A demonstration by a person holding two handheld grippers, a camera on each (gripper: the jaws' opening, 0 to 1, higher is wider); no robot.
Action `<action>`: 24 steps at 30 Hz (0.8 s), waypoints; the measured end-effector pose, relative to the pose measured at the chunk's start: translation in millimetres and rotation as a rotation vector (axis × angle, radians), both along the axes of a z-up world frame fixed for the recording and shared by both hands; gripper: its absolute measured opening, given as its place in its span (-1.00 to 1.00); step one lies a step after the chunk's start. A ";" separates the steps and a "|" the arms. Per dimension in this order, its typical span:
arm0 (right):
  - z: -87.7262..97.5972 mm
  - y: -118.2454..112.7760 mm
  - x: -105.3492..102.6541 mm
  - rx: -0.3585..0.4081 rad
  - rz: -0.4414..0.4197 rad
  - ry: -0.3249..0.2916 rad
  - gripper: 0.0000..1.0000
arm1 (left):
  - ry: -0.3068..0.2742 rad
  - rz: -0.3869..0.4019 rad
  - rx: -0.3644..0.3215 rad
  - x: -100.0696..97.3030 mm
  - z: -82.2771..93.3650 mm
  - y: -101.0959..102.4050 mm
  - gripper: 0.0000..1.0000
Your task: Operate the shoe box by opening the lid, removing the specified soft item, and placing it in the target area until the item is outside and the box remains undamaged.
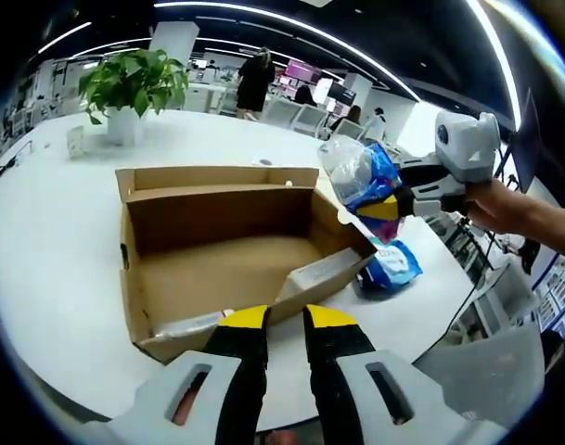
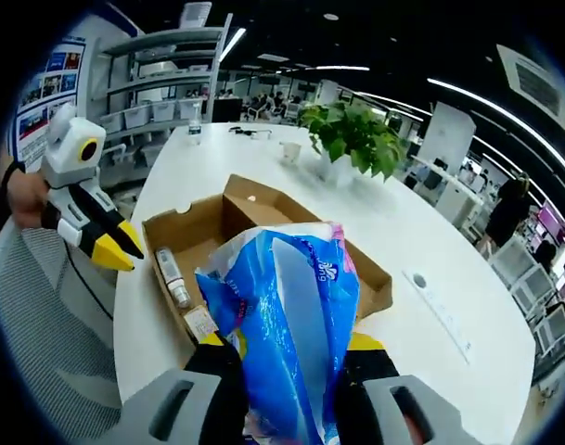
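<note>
The cardboard shoe box lies open on the white table, its lid folded back flat. A small tube and a white packet lie inside. My right gripper hangs above the box's right end, shut on a blue and clear soft pack. In the right gripper view that pack stands between my jaws, above the box. My left gripper is open at the box's near wall with nothing in it. It also shows at the left.
A second blue pack lies on the table right of the box. A potted plant and a small white cup stand at the far side. A long ruler lies beyond the box. The table edge curves close on the right.
</note>
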State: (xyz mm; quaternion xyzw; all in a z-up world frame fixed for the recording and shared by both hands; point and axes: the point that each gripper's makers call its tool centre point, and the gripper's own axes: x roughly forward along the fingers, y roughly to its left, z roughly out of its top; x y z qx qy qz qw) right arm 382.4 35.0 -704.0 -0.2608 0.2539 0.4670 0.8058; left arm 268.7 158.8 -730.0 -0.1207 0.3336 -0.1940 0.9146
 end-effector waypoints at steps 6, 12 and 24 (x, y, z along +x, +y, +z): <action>-2.9 -19.2 -8.3 -0.021 -0.023 -0.001 -0.37 | -0.001 0.003 -0.004 0.5 0.2 0.3 -0.73; -12.2 -48.7 -16.3 -0.038 -0.056 0.010 -0.37 | 0.000 0.004 -0.003 0.7 -0.5 1.3 -0.71; -37.3 -137.9 -31.0 -0.088 -0.184 0.052 -0.37 | 0.007 -0.006 0.010 0.3 -2.7 -0.3 -0.61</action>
